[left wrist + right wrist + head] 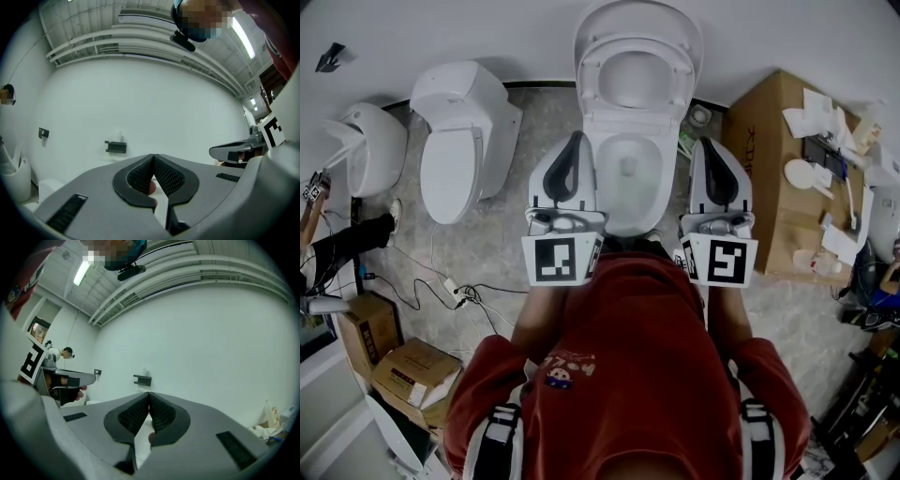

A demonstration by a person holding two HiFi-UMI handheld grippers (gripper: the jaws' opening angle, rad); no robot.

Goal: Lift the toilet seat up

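In the head view the white toilet (628, 178) stands straight ahead with its seat ring (635, 80) tipped up against the raised lid (675, 23), and the bowl lies open. My left gripper (577, 137) hangs over the bowl's left rim and my right gripper (713, 142) is just off its right side; both point toward the wall. In the left gripper view the jaws (153, 156) meet at their tips with nothing between them. The right gripper view shows the same: its jaws (149, 393) are shut and empty. Neither gripper touches the seat.
A second toilet (464, 141) with its lid down stands to the left, with another white fixture (370, 145) beyond it. A cardboard box (769, 178) with papers on top sits at the right. Cables (450, 286) and cartons (403, 366) lie at lower left. A dark bracket (116, 146) hangs on the wall.
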